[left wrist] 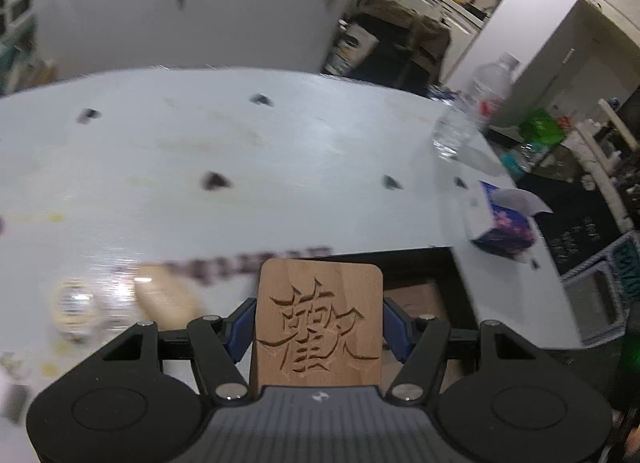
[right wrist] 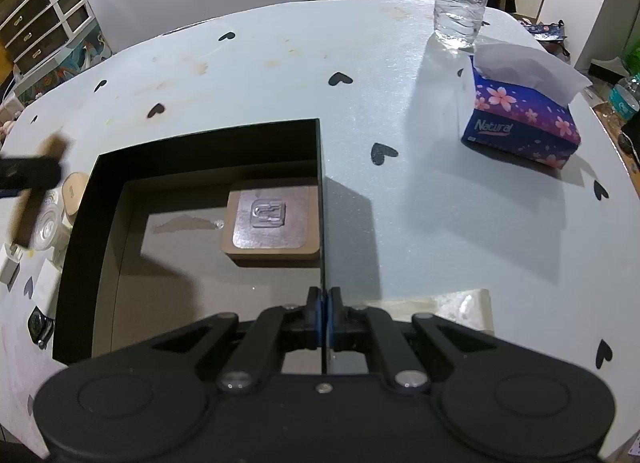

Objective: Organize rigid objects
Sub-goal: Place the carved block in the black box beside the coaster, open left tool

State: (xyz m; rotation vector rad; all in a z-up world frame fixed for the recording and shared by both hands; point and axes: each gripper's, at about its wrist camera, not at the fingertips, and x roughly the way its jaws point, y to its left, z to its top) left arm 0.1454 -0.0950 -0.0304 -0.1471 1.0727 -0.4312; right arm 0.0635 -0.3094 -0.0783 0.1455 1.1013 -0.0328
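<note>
Between my left jaws sits a wooden block (left wrist: 318, 323), pale brown with fine grain and a matt finish, a character carved deep into its face. My blue pads (left wrist: 394, 323) look rubbery against black matt plastic arms. The tabletop (right wrist: 420, 203) wears a pale, faintly sheened covering printed with black hearts. The box (right wrist: 200, 139) my right jaws pinch has matt black walls and a raw cardboard floor. The water bottle (right wrist: 460, 3) is clear glossy plastic.
</note>
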